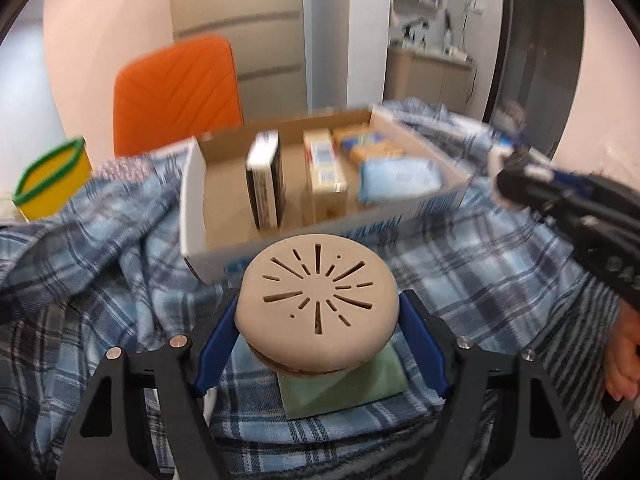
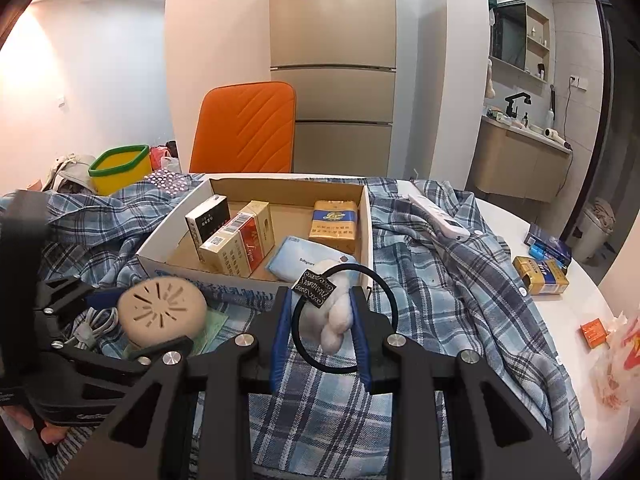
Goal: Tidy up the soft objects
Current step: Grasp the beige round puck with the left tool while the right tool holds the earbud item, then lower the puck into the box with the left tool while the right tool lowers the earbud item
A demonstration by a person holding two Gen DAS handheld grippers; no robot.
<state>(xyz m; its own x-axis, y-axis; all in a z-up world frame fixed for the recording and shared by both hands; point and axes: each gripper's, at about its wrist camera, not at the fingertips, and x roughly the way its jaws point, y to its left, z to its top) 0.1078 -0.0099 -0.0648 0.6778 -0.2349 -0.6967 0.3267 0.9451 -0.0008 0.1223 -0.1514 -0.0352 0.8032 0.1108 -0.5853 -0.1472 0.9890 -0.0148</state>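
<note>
Left gripper brackets the tan round pad — blue fingers sit just beside its sides, left one looks to touch, right one shows a thin gap, so not a firm pinch yet. The pad rests on a green cloth atop the plaid blanket, just in front of the cardboard box's near wall. Right gripper, jaws narrow, pinches a white fluffy hair tie with a black loop, held above the blanket near the box's near right corner.

Step in hand, by my read: grasping the pad. Next calls for squeezing fully, lifting clear of the cloth, carrying over the near wall into the box — free floor at its left.
</note>
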